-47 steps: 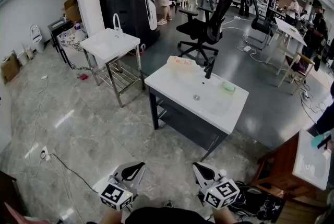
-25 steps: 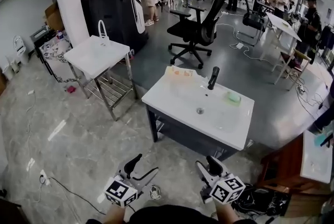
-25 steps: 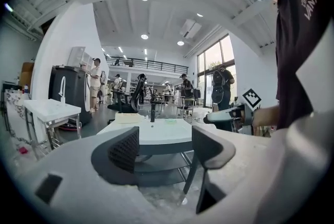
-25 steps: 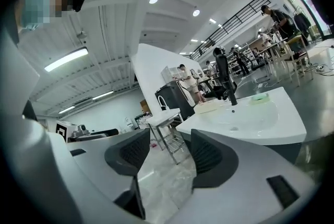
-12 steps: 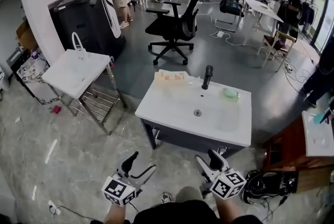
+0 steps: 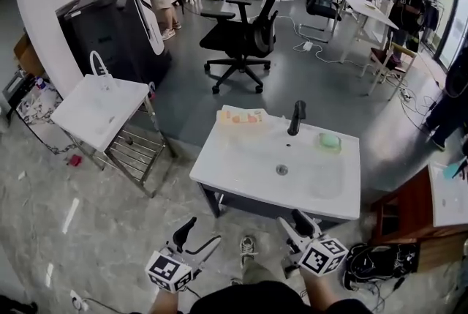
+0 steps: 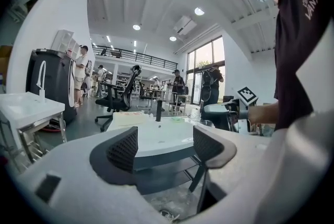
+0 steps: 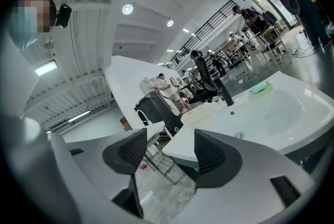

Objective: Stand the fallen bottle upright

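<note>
A pale see-through bottle [image 6: 240, 117] with orange marks lies on its side at the back left corner of the white sink basin [image 6: 241, 170], left of the black faucet [image 6: 296, 117]. It also shows as a flat pale shape, the bottle [image 7: 128, 118] in the left gripper view and the bottle [image 8: 201, 112] in the right one. My left gripper [image 6: 199, 234] and right gripper [image 6: 292, 225] hang in front of the basin's near edge, both open with nothing between the pads. Left gripper [image 7: 164, 147] and right gripper [image 8: 168, 151] point roughly level at the basin.
A green soap [image 6: 329, 140] sits right of the faucet. A second white sink on a metal rack [image 6: 99, 107] stands to the left, a black office chair [image 6: 241, 34] behind. A brown table [image 6: 406, 217] and coiled cables [image 6: 365, 258] are at the right. People stand far back.
The basin has come closer and lower in the head view as I walked up to it. Both grippers travelled forward with me, and the right jaws spread wider.
</note>
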A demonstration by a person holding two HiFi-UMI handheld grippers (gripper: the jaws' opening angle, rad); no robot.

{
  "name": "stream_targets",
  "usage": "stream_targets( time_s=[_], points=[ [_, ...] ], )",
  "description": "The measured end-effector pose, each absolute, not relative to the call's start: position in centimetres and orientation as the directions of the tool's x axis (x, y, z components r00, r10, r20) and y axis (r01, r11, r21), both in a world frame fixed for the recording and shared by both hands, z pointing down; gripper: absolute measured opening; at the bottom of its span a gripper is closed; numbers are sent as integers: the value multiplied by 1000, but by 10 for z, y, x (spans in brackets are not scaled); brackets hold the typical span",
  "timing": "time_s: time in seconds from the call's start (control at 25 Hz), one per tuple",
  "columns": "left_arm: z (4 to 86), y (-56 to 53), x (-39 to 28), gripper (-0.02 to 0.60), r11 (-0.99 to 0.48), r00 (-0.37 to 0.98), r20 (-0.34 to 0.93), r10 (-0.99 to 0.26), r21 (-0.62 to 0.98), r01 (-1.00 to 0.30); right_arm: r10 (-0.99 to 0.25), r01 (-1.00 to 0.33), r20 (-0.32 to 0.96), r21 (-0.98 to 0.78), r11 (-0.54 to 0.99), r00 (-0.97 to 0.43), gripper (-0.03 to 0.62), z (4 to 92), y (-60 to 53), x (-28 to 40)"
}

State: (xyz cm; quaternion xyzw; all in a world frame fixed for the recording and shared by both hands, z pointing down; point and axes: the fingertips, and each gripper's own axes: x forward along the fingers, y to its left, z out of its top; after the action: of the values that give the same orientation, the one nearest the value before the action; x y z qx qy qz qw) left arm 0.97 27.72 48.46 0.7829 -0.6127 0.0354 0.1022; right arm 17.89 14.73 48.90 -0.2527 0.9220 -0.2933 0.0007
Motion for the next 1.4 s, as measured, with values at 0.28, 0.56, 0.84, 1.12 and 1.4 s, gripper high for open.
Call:
stream_targets(
  time_s=[0.28, 0.56, 0.84, 1.12, 1.4],
  points=[
    [475, 213, -28, 328, -205, 218, 191, -957, 88, -975, -466, -454, 134, -565, 689, -875, 250, 489, 78, 141],
    [475, 140, -44, 328, -206, 217, 214, -952, 70, -976, -461, -453, 154, -602, 657, -874, 247, 501, 13, 118],
    [483, 78, -42, 328, -235, 240, 238, -941, 49, -971, -477, -467, 162, -614, 636, -864, 239, 515, -36, 115],
    [505, 41, -41, 328, -289, 276, 333, -902, 9, -957, -495, -449, 140, -673, 588, -857, 212, 528, -53, 111],
    [516, 7, -58, 328, -352, 306, 402, -863, -44, -935, -545, -449, 147, -756, 476, -826, 192, 546, -59, 106]
  ],
)
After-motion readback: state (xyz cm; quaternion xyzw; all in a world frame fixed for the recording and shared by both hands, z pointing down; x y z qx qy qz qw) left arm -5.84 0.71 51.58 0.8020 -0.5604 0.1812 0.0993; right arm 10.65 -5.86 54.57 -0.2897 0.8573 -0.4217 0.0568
